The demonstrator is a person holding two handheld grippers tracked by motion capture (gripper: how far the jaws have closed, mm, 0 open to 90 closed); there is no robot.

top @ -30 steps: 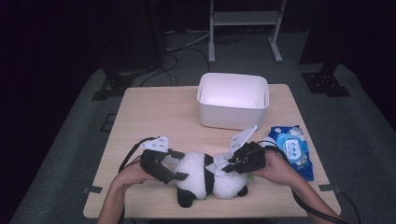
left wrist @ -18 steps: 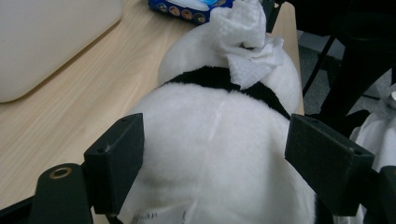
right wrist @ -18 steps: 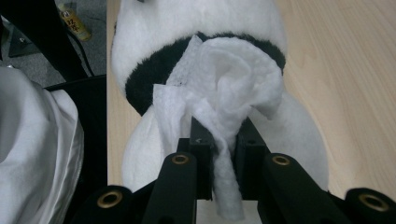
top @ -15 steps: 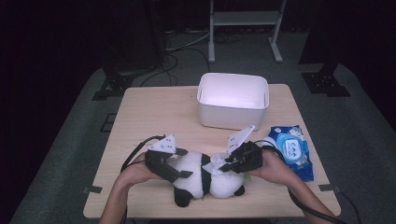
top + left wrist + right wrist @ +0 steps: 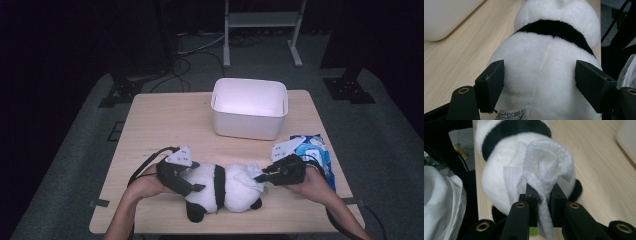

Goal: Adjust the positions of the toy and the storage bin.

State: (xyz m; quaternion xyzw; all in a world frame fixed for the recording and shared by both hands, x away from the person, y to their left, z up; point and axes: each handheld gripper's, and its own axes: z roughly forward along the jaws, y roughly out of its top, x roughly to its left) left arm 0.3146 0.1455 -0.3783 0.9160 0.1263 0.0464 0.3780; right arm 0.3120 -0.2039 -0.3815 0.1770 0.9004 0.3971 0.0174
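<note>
- panda toy point(image 5: 220, 187) lies on its side near the six o'clock edge of the table point(image 5: 160, 120), its length running from nine to three o'clock, between my two hands.
- my left gripper point(image 5: 186, 181) straddles the nine o'clock end of the toy; in the left gripper view my jaws stand wide, one on each flank of the white body point(image 5: 544, 67). they sit against the fur or just beside it, and i cannot tell whether they press it.
- my right gripper point(image 5: 261, 176) comes in from three o'clock with its jaws pinched tight on a white wipe point(image 5: 544, 167). the wipe bunches into a loose fold that rests on the toy's white fur just past the black band point(image 5: 516, 130).
- done so far, as i judge it: a wipe is out and in my grip, the toy is steadied, and the wipe has reached the fur.
- left to do, as i judge it: rub across the rest of the fur, likely turning the toy with my left gripper to reach the underside. nothing shows how much of the fur has been cleaned.
- blue pack of wipes point(image 5: 315, 155) lies at my right hand's two o'clock, near the table's three o'clock edge.
- white bin point(image 5: 249, 107) stands toward twelve o'clock, well apart from the toy; its inside looks bare from above, so i would guess the used wipe goes there last.
</note>
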